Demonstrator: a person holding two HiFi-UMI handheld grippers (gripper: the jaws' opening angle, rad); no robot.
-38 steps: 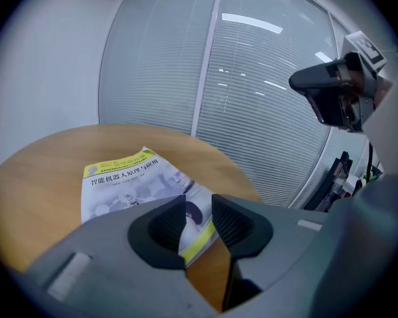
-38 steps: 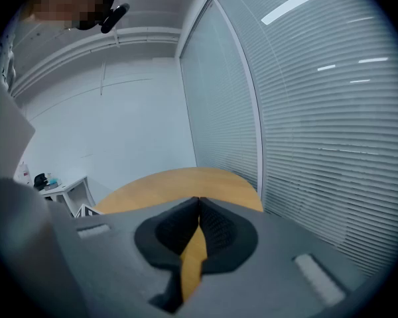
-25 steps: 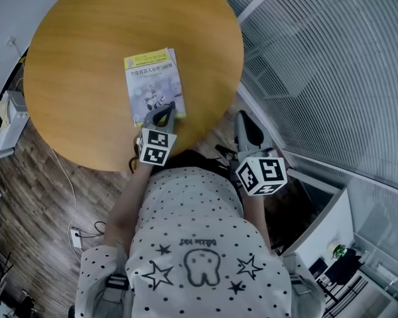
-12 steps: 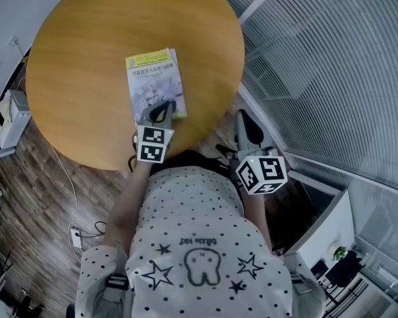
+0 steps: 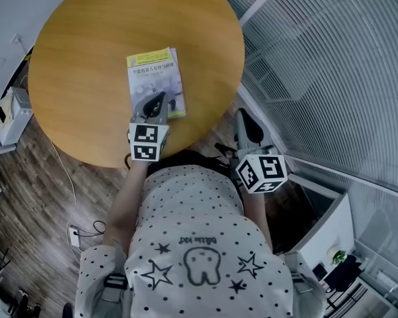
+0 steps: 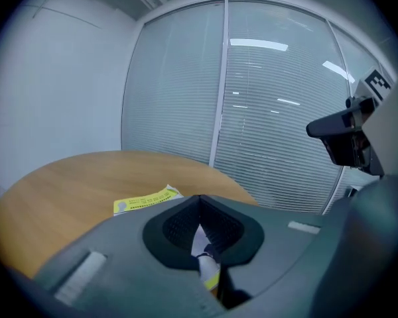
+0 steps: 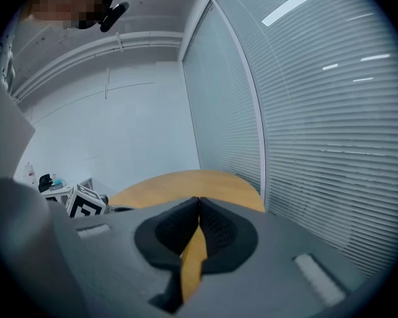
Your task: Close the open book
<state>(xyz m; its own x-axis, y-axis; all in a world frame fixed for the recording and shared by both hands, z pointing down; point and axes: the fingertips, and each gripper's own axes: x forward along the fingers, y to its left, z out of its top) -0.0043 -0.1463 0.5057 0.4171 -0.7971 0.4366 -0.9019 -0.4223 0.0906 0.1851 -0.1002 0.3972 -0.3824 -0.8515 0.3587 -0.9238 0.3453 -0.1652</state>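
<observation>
A thin paperback book with a yellow-and-white cover (image 5: 154,78) lies closed, cover up, on the round orange-brown wooden worktop (image 5: 79,45), towards its near right side. The left gripper (image 5: 155,102) hangs over the book's near edge, its jaws clenched together with nothing between them — whether it touches the cover cannot be told. The right gripper (image 5: 245,126) is held off the worktop's rim, beside the slatted window blinds (image 5: 331,65), jaws likewise pressed shut and empty.
</observation>
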